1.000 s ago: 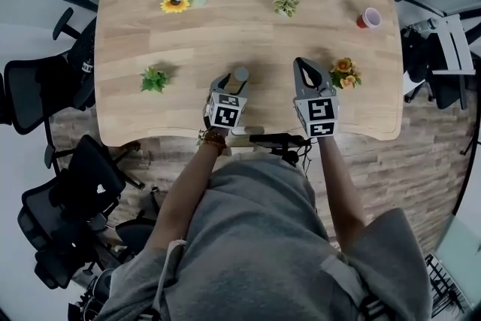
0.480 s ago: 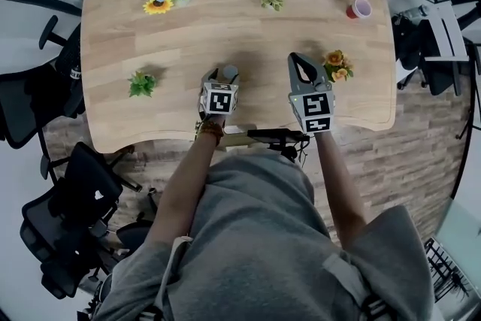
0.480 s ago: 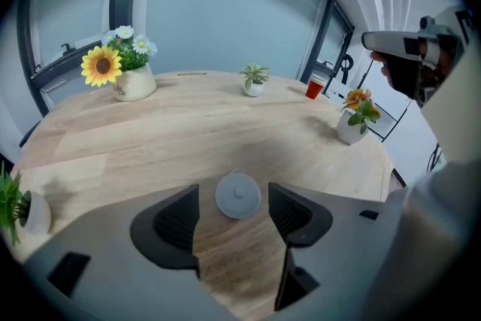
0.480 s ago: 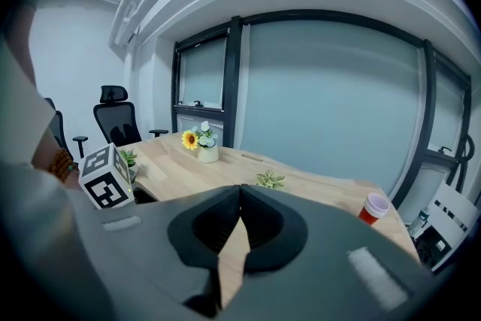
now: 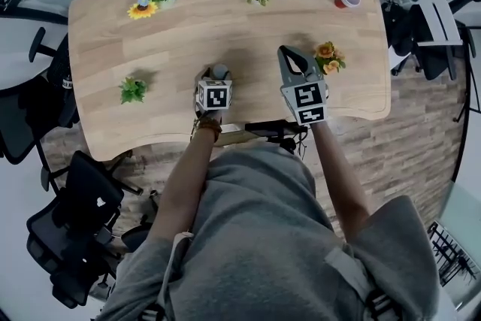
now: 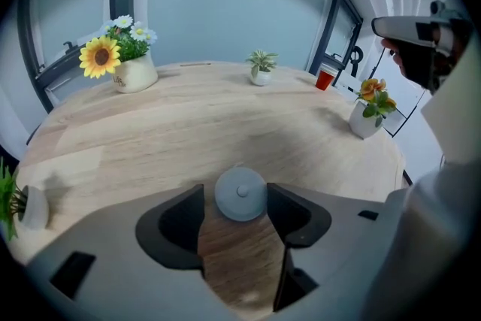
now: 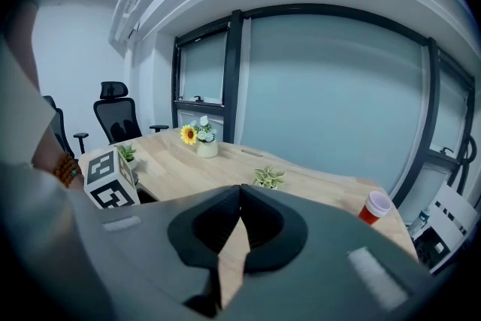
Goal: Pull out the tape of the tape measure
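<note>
**Entry: step in hand, securing the case.**

- Tape measure: round grey case, lying flat on the table towards your side. No tape drawn yet.
- Left claw: wide, jaws just been opening. One jaw stands on each side of the case, and the pads are not pressing on it.
- Right claw: jaws together, nothing in them. It hangs over the table to the right, apart from the case.
- Next move, as judged: close your left claw on the case to anchor it. Then bring the right claw in for the tape's end tab, which isn't clearly seen here.
</note>
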A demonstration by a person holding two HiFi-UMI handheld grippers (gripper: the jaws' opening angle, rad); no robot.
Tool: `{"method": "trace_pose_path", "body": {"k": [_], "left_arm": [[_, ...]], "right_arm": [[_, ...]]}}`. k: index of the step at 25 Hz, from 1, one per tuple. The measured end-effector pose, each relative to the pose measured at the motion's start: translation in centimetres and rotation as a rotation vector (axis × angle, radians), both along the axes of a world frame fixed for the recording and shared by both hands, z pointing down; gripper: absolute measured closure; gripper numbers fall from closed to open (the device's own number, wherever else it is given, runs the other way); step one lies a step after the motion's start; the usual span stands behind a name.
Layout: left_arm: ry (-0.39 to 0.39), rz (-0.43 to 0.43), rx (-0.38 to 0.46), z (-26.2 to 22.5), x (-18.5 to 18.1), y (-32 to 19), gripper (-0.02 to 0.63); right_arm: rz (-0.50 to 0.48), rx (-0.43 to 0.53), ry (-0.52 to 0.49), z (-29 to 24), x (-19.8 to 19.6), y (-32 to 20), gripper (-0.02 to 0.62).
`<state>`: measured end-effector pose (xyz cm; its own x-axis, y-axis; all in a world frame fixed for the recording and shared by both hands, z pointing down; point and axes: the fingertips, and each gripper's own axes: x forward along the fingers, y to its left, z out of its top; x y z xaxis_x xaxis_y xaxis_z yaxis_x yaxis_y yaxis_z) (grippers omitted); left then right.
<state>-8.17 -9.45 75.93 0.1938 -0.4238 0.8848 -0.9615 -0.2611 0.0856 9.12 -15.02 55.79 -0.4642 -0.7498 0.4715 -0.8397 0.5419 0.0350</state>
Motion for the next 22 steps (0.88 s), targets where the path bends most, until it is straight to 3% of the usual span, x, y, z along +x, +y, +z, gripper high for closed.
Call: {"method": "trace_pose_path", "body": {"k": [3, 16, 22], "left_arm": [[-0.005, -0.034, 0.015, 0.0, -0.6, -0.1, 0.384], [-0.01, 0.033, -0.006, -0.2, -0.9, 0.4, 0.388], [0.006, 0.158, 0.051, -2.3, -1.2, 0.4, 0.388]], "right_arm": [[-0.003, -0.002, 0.002, 0.1, 0.0, -0.2, 0.584], [-0.024, 0.003, -0.001, 0.2, -0.5, -0.3, 0.584], [-0.044, 0.016, -0.001, -0.3, -1.0, -0.7, 0.584]]}}
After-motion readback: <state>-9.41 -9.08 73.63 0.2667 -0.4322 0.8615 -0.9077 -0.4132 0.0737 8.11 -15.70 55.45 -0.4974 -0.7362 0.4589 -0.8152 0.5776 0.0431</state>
